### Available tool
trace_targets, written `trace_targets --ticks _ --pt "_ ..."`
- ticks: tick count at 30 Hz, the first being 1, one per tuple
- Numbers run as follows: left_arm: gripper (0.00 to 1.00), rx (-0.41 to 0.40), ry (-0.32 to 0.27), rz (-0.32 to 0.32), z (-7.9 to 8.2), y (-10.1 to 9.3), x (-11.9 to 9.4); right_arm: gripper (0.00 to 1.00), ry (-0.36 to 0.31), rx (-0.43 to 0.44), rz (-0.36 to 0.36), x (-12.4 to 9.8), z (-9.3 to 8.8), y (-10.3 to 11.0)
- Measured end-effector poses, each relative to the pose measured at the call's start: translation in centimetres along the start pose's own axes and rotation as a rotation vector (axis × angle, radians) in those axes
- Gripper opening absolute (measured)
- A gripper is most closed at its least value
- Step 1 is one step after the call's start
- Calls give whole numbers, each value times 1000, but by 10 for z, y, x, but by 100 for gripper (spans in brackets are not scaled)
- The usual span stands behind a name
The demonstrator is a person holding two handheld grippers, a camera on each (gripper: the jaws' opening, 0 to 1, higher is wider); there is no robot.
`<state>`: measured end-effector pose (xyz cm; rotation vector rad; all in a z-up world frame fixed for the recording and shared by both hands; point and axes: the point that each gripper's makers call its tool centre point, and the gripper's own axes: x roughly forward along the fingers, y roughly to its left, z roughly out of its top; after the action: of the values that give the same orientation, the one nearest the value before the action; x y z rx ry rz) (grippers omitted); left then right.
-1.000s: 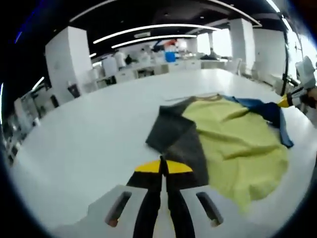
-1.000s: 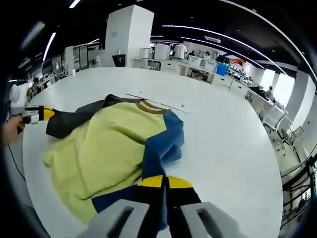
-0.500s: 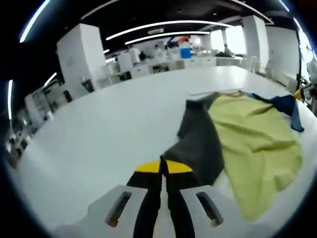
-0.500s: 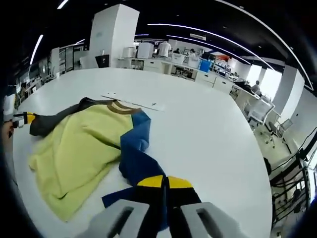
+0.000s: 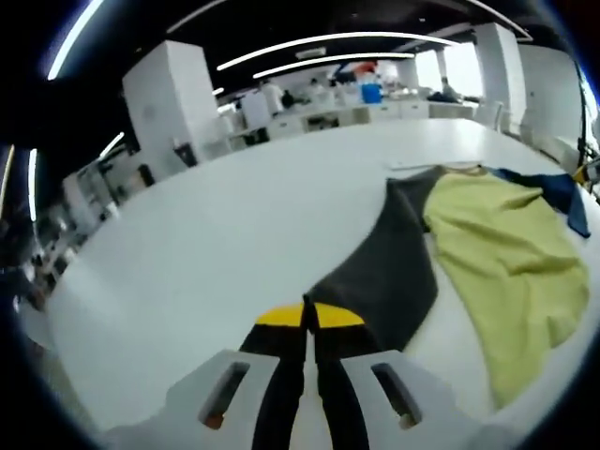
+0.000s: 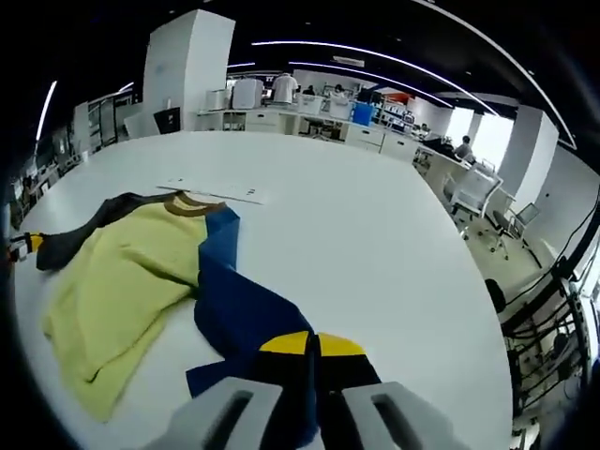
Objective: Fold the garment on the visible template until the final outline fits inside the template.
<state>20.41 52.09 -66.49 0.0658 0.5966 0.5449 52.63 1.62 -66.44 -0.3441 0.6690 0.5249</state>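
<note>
A garment with a yellow body (image 5: 506, 253), a dark grey sleeve (image 5: 384, 272) and a blue sleeve (image 5: 562, 187) lies spread on the white table (image 5: 234, 216). My left gripper (image 5: 309, 316) is shut on the end of the grey sleeve. In the right gripper view, my right gripper (image 6: 311, 345) is shut on the blue sleeve (image 6: 239, 314), with the yellow body (image 6: 122, 281) and brown collar (image 6: 187, 204) to its left. The left gripper (image 6: 23, 246) holds the grey sleeve (image 6: 84, 230) at the far left. A thin flat white strip (image 6: 211, 190) lies just beyond the collar.
The table (image 6: 375, 244) is large and round, and its edge runs close behind both grippers. Office chairs (image 6: 478, 192) stand off its right side. A white pillar (image 6: 183, 66), desks and people fill the background.
Both grippers have drawn apart, each pulling its sleeve outward. The grey and blue sleeves now lie stretched out to either side and the yellow body is flatter.
</note>
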Motion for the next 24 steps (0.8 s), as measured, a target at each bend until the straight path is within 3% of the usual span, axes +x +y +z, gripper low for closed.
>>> trace_targets --ticks 11,24 --pt "0 -9 18 30 -6 13 5 0 42 74 -30 12 -9 -29" --pt "0 3 29 41 -9 20 7 0 82 38 -72 28 -15 -50"
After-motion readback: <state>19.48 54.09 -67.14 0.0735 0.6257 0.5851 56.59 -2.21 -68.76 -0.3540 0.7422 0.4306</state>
